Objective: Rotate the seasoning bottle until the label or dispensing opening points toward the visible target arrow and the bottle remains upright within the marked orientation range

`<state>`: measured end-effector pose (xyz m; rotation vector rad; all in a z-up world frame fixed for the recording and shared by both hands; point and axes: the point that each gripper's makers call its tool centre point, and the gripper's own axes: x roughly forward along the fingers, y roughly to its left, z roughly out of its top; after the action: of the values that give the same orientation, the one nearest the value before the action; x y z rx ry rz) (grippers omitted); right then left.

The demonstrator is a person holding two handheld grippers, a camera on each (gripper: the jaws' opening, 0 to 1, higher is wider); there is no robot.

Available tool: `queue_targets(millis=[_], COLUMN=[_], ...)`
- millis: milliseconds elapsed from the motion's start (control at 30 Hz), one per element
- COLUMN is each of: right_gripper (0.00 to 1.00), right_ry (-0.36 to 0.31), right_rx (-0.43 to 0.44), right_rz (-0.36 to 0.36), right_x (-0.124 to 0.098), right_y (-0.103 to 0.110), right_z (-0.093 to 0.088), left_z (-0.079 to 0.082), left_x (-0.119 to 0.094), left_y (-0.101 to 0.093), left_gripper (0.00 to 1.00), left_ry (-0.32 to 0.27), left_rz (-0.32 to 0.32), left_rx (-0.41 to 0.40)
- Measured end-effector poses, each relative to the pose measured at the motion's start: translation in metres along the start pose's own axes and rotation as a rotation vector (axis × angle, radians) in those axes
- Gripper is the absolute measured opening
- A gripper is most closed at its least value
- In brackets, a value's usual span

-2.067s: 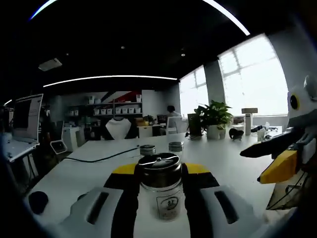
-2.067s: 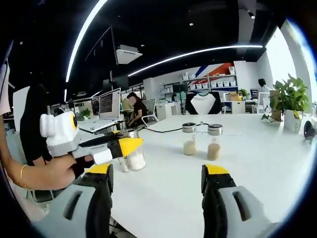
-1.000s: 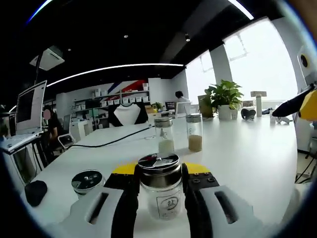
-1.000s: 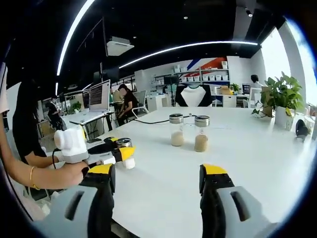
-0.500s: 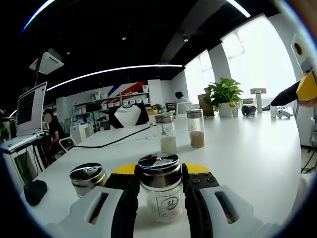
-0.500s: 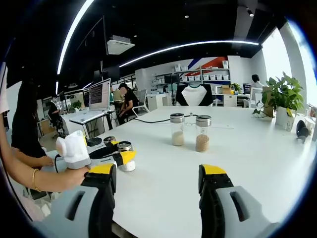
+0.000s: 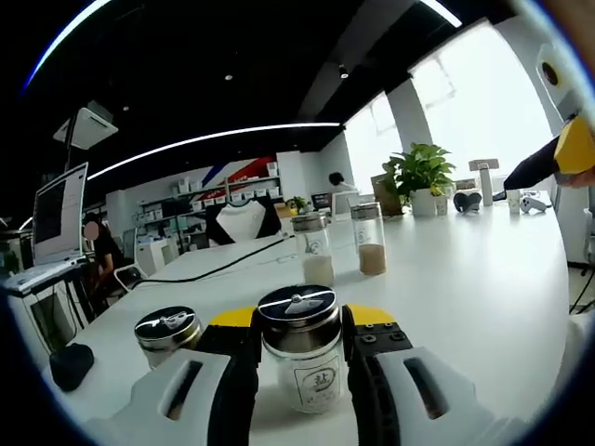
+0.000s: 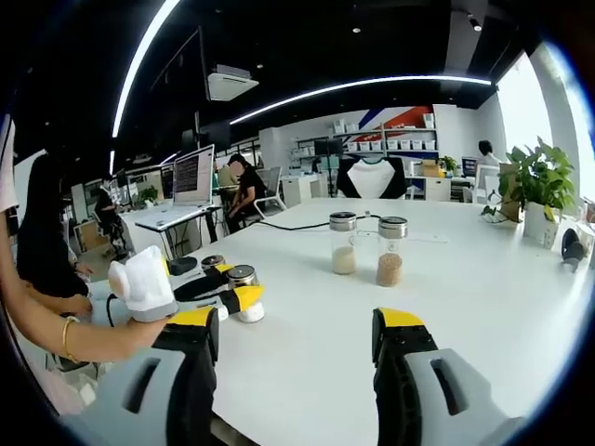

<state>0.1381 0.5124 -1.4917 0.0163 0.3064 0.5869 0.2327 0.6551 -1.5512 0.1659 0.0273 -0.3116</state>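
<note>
Your left gripper (image 7: 299,358) clamps seasoning bottle (image 7: 301,360) between jaws; bottle upright on counter (image 7: 465,279), long axis vertical, label facing camera. Right gripper (image 8: 293,358) wide, empty, well apart. No target arrow discernible.

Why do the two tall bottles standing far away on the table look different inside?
The left tall bottle holds pale, whitish powder; the right tall bottle holds browner grains. The brown fill stands a bit higher than the white one. Both stand upright and close together on the white table, are clear, and have dark silvery caps. Neither is in the tongs; the left tongs hold a squatter jar.
</note>
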Motion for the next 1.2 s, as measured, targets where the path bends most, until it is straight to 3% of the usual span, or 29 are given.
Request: queue_targets(millis=[333,567,733,800,1033,1200], right_gripper=[0.66,0.66,0.66,0.66,0.66,0.66], right_ry=[0.012,0.003,-0.002,-0.001,-0.014,-0.033], right_rx=[0.005,0.006,0.008,0.008,0.007,0.019], right_rz=[-0.007,-0.005,-0.002,-0.002,0.005,0.004], right_x=[-0.004,-0.003,-0.004,-0.004,-0.004,-0.004], right_y=[-0.001,-0.001,-0.003,-0.004,-0.006,-0.008], right_z=[-0.004,-0.002,-0.001,-0.002,0.002,0.004], left_z=[-0.001,0.007,0.029,0.045,0.068,0.088], left_x=[-0.001,-0.003,-0.006,-0.008,-0.014,-0.022], left_y=[0.002,0.001,0.003,0.002,0.002,0.005], left_gripper=[0.37,0.37,0.37,0.38,0.41,0.53], left_ry=[0.010,0.007,-0.017,-0.043,-0.041,-0.050], left_rz=[-0.017,-0.018,0.001,-0.001,-0.019,-0.032], left_rx=[-0.011,0.046,0.097,0.096,0.081,0.046])
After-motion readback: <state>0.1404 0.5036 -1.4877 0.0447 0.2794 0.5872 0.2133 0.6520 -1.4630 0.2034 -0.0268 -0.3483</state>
